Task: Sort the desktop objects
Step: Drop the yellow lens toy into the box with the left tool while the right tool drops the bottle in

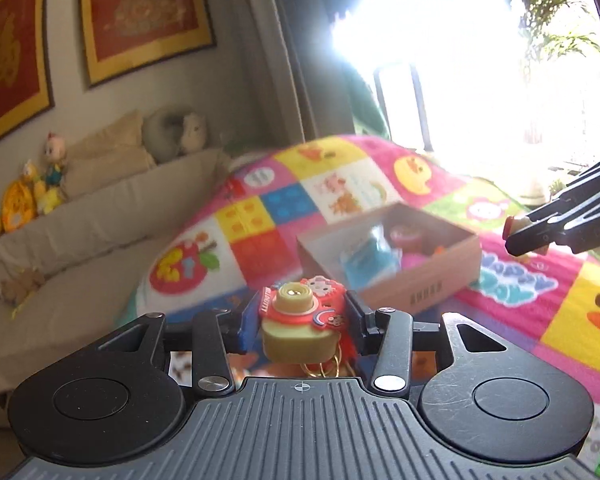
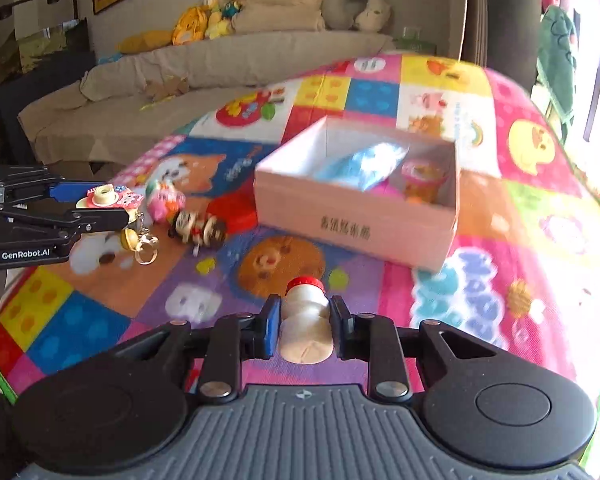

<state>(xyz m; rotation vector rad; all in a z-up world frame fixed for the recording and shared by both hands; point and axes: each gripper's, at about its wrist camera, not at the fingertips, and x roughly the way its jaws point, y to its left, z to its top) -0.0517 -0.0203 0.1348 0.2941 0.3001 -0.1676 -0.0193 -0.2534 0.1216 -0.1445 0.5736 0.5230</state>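
Observation:
My left gripper [image 1: 300, 320] is shut on a red and cream toy camera keychain [image 1: 300, 316] with gold rings hanging below, held above the mat; it also shows in the right wrist view [image 2: 108, 198]. My right gripper [image 2: 305, 316] is shut on a small cream bottle with a red cap [image 2: 305, 312], held above the mat; it shows at the right of the left wrist view [image 1: 524, 236]. A cardboard box [image 2: 356, 224] stands ahead of both grippers and holds a blue packet [image 2: 360, 166] and a pink cup [image 2: 422, 178].
A colourful play mat [image 2: 500, 280] covers the table. A pink toy [image 2: 166, 200] and a small striped figure [image 2: 198, 232] lie on the mat left of the box, beside a red item [image 2: 236, 210]. A sofa [image 2: 220, 64] with plush toys stands behind.

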